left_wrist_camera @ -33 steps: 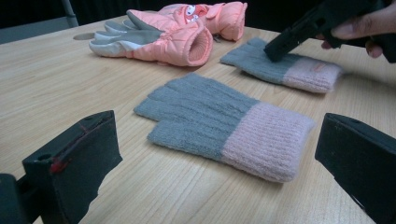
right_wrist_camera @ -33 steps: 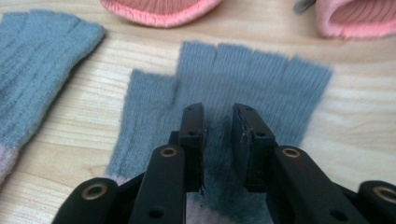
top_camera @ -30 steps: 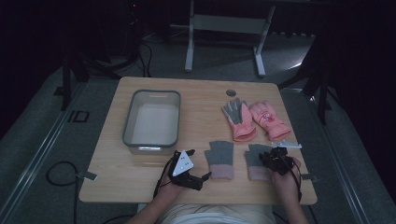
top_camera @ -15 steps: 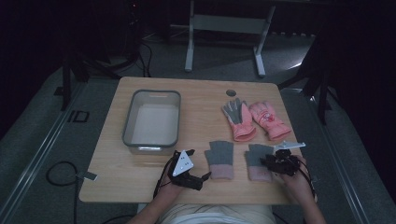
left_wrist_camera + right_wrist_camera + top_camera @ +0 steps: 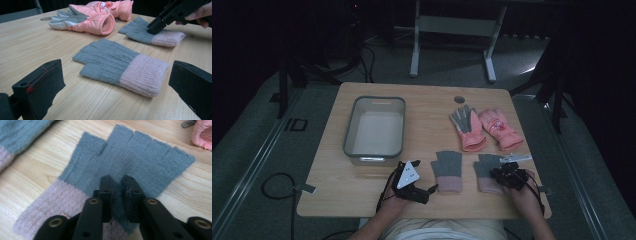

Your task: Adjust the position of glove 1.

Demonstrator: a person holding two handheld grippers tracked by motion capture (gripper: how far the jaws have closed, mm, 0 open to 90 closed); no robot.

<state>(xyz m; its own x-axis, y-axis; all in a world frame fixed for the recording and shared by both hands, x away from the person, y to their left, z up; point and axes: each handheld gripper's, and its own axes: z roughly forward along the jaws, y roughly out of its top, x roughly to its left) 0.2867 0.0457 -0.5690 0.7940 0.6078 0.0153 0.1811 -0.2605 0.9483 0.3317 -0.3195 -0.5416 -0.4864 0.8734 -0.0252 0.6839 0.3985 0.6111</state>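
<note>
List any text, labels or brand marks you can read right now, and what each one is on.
No readable words or numbers.
Pink padded glove: a cartoon-like red and white patch, no letters legible.
Grey knit glove pinched in the right gripper: a small tag at its pink cuff, too blurred to read.
Plastic bin: no label visible.

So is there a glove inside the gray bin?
No, the gray bin holds nothing; all four gloves lie on the table outside it.

Wooden table (image 5: 427, 107): bin (image 5: 375, 128), four gloves (image 5: 447, 170).
</note>
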